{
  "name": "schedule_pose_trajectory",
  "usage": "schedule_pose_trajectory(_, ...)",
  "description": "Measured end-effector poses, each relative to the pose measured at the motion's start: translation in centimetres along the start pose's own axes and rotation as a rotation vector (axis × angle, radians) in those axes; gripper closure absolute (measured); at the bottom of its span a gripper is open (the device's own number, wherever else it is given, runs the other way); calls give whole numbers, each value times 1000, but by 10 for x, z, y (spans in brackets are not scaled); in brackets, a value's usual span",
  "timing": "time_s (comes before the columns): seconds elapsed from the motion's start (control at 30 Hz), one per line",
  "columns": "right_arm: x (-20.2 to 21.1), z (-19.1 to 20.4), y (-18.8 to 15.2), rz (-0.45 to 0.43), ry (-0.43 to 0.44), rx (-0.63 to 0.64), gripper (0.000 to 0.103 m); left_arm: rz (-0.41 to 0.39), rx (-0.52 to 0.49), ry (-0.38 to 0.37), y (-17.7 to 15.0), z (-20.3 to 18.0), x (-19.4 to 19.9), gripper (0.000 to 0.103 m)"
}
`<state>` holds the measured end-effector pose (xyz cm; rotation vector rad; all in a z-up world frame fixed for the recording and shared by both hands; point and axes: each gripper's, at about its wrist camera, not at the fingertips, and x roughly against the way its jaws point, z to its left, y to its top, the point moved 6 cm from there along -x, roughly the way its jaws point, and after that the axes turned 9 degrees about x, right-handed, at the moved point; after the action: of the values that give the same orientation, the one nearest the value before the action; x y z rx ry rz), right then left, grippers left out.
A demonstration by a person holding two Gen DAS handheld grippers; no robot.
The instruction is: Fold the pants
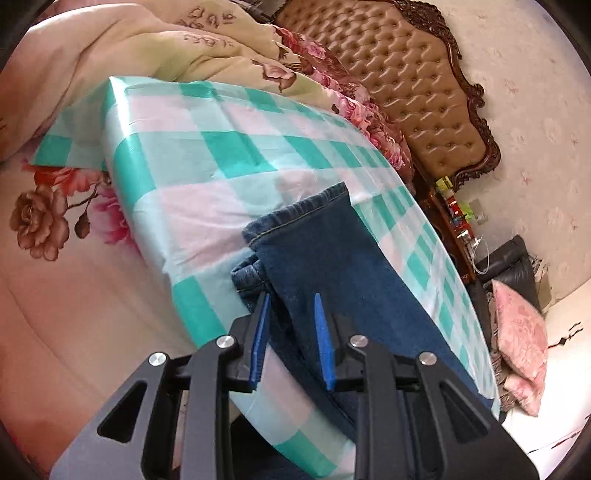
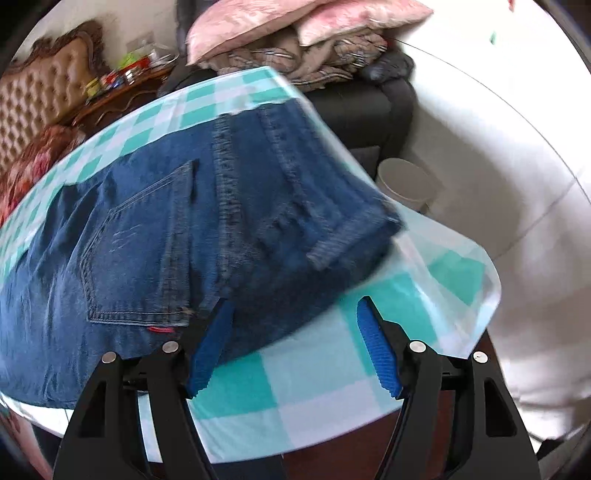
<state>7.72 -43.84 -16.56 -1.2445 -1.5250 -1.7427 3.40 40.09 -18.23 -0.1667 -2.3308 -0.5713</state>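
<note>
Dark blue jeans lie flat on a table covered with a teal-and-white checked cloth point(image 1: 207, 155). The left wrist view shows the leg end with its hems point(image 1: 295, 218). My left gripper point(image 1: 291, 299) is open just above the leg near the table's near edge, with denim between the blue pads. The right wrist view shows the waist end with a back pocket point(image 2: 140, 251) and the waistband point(image 2: 332, 206). My right gripper point(image 2: 295, 306) is open wide at the near edge of the seat; its left pad point(image 2: 210, 343) touches the denim.
The cloth point(image 2: 461, 266) hangs over the table corner. A bed with floral bedding point(image 1: 48, 221) lies left of the table, a tufted headboard point(image 1: 399, 74) behind. A dark chair with pink cushions point(image 2: 295, 22) and a white bin point(image 2: 406, 181) stand past the waist end.
</note>
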Motion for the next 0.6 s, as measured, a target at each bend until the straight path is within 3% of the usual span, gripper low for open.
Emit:
schedule_pose_trajectory(0.2,-7,-17,-4,12,36,-54,37,9,15,5,1,1,0,84)
schedule_pose_trajectory(0.27,-10,-16,-2,15,50,-53,51,9,10,16,3,1,0,96)
schedule_pose_trajectory(0.33,-13,-13,0,24,66,-49,84,6,17,18,3,2,4,101)
schedule_pose_trajectory(0.37,-12,-11,1,21,81,-46,92,2,28,6,3,0,9,102)
schedule_pose_trajectory(0.43,-8,-8,4,5,57,-22,100,-4,48,2,2,-2,18,102)
schedule_pose_trajectory(0.6,0,-8,8,-11,62,-21,102,-17,71,-3,1,-6,31,102)
